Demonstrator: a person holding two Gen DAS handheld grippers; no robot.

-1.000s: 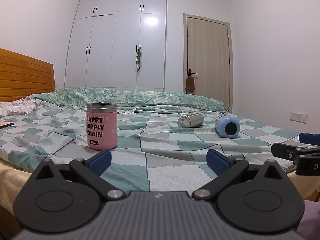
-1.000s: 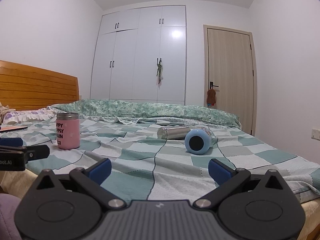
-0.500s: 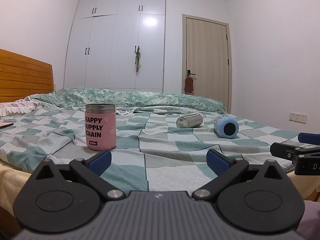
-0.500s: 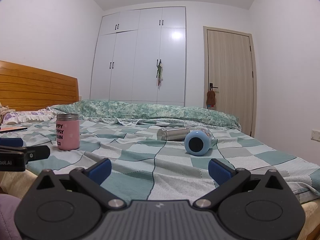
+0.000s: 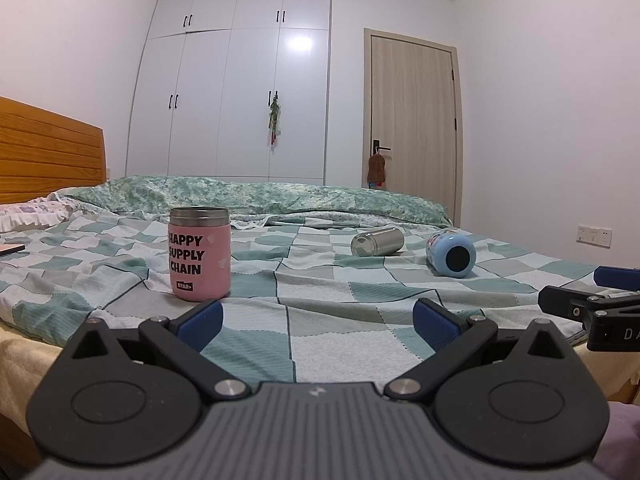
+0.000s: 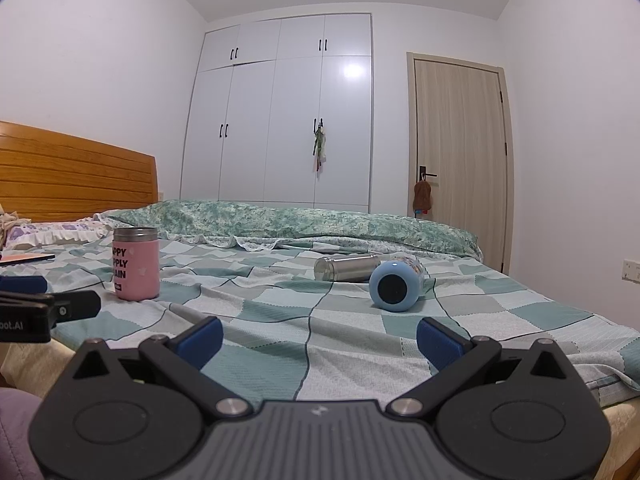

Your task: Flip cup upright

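Blue cup (image 6: 396, 286) lies on its side on the bed (image 6: 320, 344), touching a steel cup (image 6: 346, 268) — pink cup (image 5: 199, 254) upright, far left. Left gripper (image 5: 316, 316) and right gripper (image 6: 320, 334) both spread wide, holding nothing.

Bedspread (image 5: 320, 304): green and grey checks, rumpled.
Headboard (image 5: 44, 152): wooden, at left.
Wardrobe (image 5: 236, 88): white, doors closed.
Door (image 6: 460, 160): closed, beside wardrobe.

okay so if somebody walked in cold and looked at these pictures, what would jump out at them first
Probably the pink cup reading HAPPY SUPPLY CHAIN, standing upright on the checkered bedspread, left of centre. Farther right, a blue cup and a steel cup lie on their sides close together. In the foreground, the left tongs and right tongs gape open, holding nothing.
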